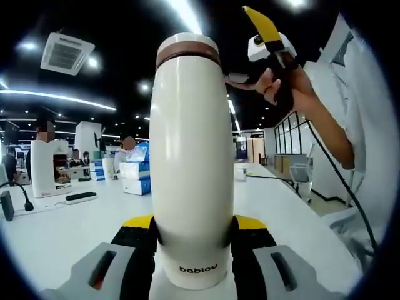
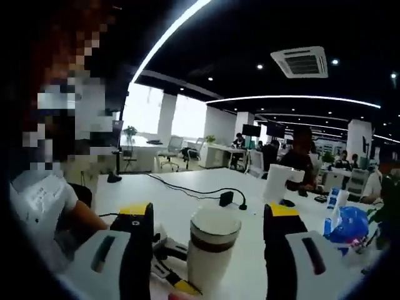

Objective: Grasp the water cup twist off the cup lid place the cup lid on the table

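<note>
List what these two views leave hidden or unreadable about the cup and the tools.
- Left gripper view: the white cylindrical water cup has its base cut off by the bottom edge, between the left tool.
- Left gripper view: the brown-banded white cup lid has its top face out of sight.
- Right gripper view: the cup's lower body is hidden by the picture edge; the right tool stands open.

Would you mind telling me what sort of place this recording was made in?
Most likely an open-plan office: long white tables, office chairs, a ceiling air-conditioning unit with strip lighting, and people at desks in the background.
</note>
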